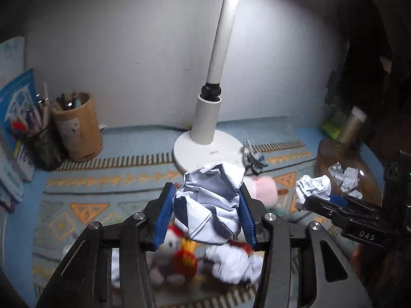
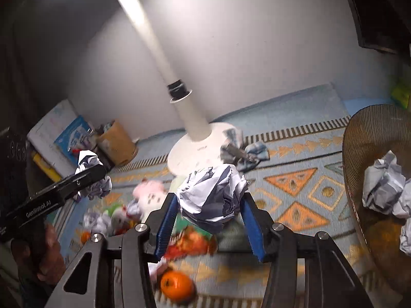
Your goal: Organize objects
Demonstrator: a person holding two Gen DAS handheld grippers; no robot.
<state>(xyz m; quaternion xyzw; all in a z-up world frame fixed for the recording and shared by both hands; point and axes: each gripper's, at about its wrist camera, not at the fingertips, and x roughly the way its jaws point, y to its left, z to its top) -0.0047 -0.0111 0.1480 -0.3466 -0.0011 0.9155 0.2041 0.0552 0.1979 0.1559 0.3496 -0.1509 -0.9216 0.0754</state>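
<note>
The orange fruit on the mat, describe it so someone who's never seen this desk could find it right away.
Start at the white desk lamp standing on the patterned blue mat. Come toward the near edge, under the right gripper that clamps a crumpled paper ball. The orange fruit lies there: round, smooth, bright orange, unlike the crumpled papers and soft toys around.

The lamp (image 1: 218, 59) pole is cut off by the top edge in the left wrist view. A red-and-white toy (image 1: 179, 254) below the left gripper (image 1: 206, 208) is blurred and partly hidden by a crumpled paper ball (image 1: 208, 205); its kind cannot be told. In the right wrist view, the basket (image 2: 359, 138) runs off the right edge. The orange (image 2: 177, 286) is blurred, as is a colourful packet (image 2: 192, 241). Contents of the pen cup (image 1: 78, 125) are too small to identify.
</note>
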